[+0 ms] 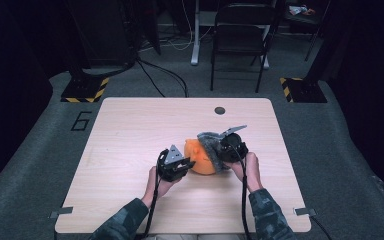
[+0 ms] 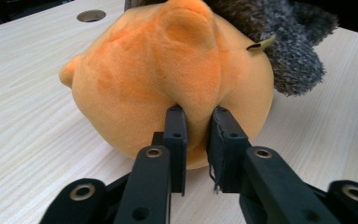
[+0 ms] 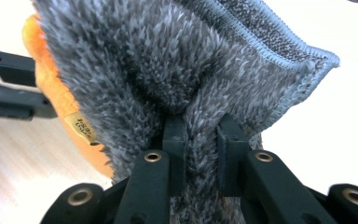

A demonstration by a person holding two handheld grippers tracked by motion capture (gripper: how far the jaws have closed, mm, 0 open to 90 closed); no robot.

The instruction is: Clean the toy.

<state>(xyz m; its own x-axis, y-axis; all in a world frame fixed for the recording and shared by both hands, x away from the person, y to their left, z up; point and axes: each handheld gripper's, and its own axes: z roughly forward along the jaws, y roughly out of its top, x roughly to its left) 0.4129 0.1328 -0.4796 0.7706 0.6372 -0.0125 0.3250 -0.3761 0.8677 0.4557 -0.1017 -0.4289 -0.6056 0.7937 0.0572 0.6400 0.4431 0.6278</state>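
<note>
High view: the orange toy point(image 1: 201, 159) lies on the table point(image 1: 130, 130) a little below its centre, between the two grippers. The left gripper point(image 1: 184, 165) is at the toy's 9 o'clock side and touches it. The right gripper point(image 1: 220, 150) is at the toy's 3 o'clock side, where a grey cloth point(image 1: 211, 141) lies over the toy from about 12 to 4 o'clock. A small round hole point(image 1: 220, 110) in the table is at 12 o'clock from the toy, well apart from it.

Left gripper view: the left gripper point(image 2: 196, 116) has its jaws close together, and a fold of the toy point(image 2: 168, 79) sits between the pads and is pinched there. So this gripper grasps the toy. The cloth point(image 2: 289, 56) is at 1 o'clock, behind the toy and touching it, with a small yellow tag point(image 2: 260, 45) at the border of the two.

Right gripper view: the right gripper point(image 3: 200, 126) is clenched on a fold of the cloth point(image 3: 168, 60), which rises from its jaws. The toy point(image 3: 46, 93) shows at 9 o'clock, behind the cloth, and the tag point(image 3: 81, 126) lies on it.
</note>
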